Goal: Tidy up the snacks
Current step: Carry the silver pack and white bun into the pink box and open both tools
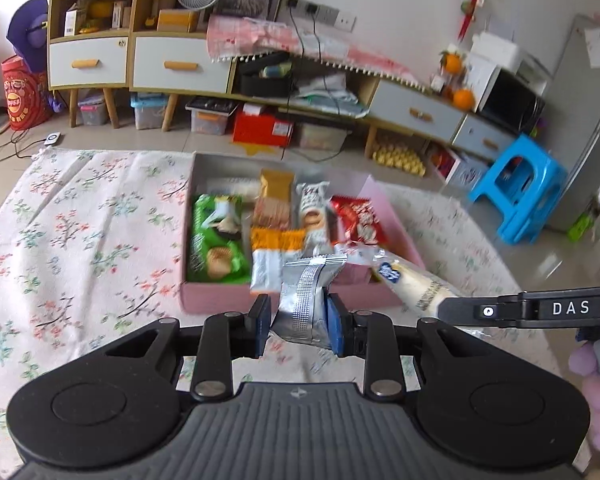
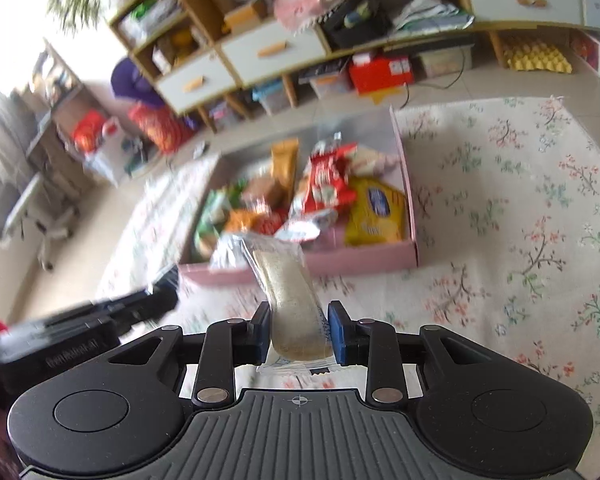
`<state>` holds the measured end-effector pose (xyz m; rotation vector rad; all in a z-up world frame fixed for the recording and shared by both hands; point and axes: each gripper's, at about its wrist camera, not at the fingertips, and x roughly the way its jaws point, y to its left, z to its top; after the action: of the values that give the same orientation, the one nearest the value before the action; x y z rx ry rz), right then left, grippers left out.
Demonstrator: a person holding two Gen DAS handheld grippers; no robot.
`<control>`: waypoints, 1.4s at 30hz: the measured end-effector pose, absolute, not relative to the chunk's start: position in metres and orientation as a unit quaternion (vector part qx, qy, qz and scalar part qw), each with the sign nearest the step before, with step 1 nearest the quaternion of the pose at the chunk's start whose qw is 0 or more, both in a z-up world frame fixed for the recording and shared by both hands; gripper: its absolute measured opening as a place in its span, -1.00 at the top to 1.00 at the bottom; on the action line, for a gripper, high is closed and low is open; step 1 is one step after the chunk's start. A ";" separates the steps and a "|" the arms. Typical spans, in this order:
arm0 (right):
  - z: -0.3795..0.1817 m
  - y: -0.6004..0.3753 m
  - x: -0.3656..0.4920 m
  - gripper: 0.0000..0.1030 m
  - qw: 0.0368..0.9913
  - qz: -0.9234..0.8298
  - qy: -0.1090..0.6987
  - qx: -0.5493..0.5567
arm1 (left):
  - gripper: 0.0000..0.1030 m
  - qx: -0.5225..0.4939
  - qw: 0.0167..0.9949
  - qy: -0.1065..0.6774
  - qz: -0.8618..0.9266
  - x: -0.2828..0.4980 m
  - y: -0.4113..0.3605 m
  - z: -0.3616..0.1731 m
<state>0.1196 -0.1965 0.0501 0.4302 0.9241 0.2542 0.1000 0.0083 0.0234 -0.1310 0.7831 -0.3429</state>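
Observation:
A pink box (image 1: 284, 300) (image 2: 340, 266) holding several snack packets stands on the floral cloth. My left gripper (image 1: 299, 326) is shut on a silver foil snack packet (image 1: 306, 296), held just in front of the box's near wall. My right gripper (image 2: 299, 332) is shut on a clear-wrapped pale snack bar (image 2: 292, 296), raised in front of the box. That bar (image 1: 412, 284) and the right gripper's black body show at the right edge of the left wrist view. The left gripper's body (image 2: 80, 328) shows at the left of the right wrist view.
The floral cloth (image 1: 80, 240) (image 2: 520, 220) spreads around the box on all sides. Behind it run low cabinets (image 1: 180, 64) with bins and a red box (image 1: 264, 128) beneath. A blue stool (image 1: 520, 188) stands at the right. A chair (image 2: 32, 208) stands at the far left.

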 end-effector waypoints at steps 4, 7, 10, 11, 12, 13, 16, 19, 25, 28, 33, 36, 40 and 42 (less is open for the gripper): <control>0.051 -0.201 0.128 0.45 0.859 0.119 0.428 0.255 | 0.48 -0.099 0.904 0.381 -0.166 0.109 0.002 0.019; 0.051 -0.202 0.135 0.45 0.855 0.121 0.416 0.284 | 0.48 -0.117 0.904 0.376 -0.166 0.116 -0.003 0.018; 0.048 -0.202 0.142 0.45 0.857 0.120 0.403 0.299 | 0.48 -0.129 0.902 0.377 -0.163 0.122 -0.009 0.015; 0.047 -0.202 0.145 0.45 0.856 0.119 0.398 0.308 | 0.48 -0.133 0.902 0.378 -0.161 0.124 -0.011 0.014; 0.046 -0.203 0.147 0.45 0.854 0.118 0.395 0.317 | 0.48 -0.136 0.901 0.379 -0.160 0.126 -0.012 0.013; 0.045 -0.205 0.149 0.45 0.853 0.117 0.391 0.324 | 0.48 -0.137 0.901 0.379 -0.159 0.127 -0.013 0.012; 0.044 -0.211 0.154 0.45 0.858 0.102 0.371 0.342 | 0.48 -0.127 0.905 0.374 -0.158 0.129 -0.016 0.011; 0.039 -0.222 0.159 0.45 0.856 0.083 0.351 0.369 | 0.48 -0.110 0.908 0.370 -0.162 0.132 -0.020 0.008; 0.021 -0.241 0.173 0.45 0.857 0.036 0.337 0.388 | 0.48 -0.077 0.912 0.364 -0.170 0.139 -0.029 0.001; 0.010 -0.247 0.182 0.45 0.855 0.017 0.346 0.386 | 0.48 -0.058 0.914 0.363 -0.172 0.142 -0.036 -0.002; -0.007 -0.254 0.189 0.45 0.847 0.001 0.356 0.395 | 0.48 -0.043 0.909 0.374 -0.180 0.147 -0.047 -0.011; -0.012 -0.257 0.191 0.45 0.844 -0.002 0.355 0.403 | 0.48 -0.043 0.904 0.381 -0.188 0.149 -0.051 -0.015; -0.018 -0.257 0.195 0.45 0.839 0.000 0.359 0.410 | 0.48 -0.035 0.901 0.387 -0.192 0.150 -0.054 -0.020; -0.020 -0.257 0.198 0.45 0.837 -0.003 0.359 0.412 | 0.48 -0.042 0.901 0.387 -0.188 0.152 -0.053 -0.021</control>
<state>0.1978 -0.2572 -0.0203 0.8720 0.7602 -0.0060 0.1521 -0.0526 -0.0213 -0.0865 0.8014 -0.3894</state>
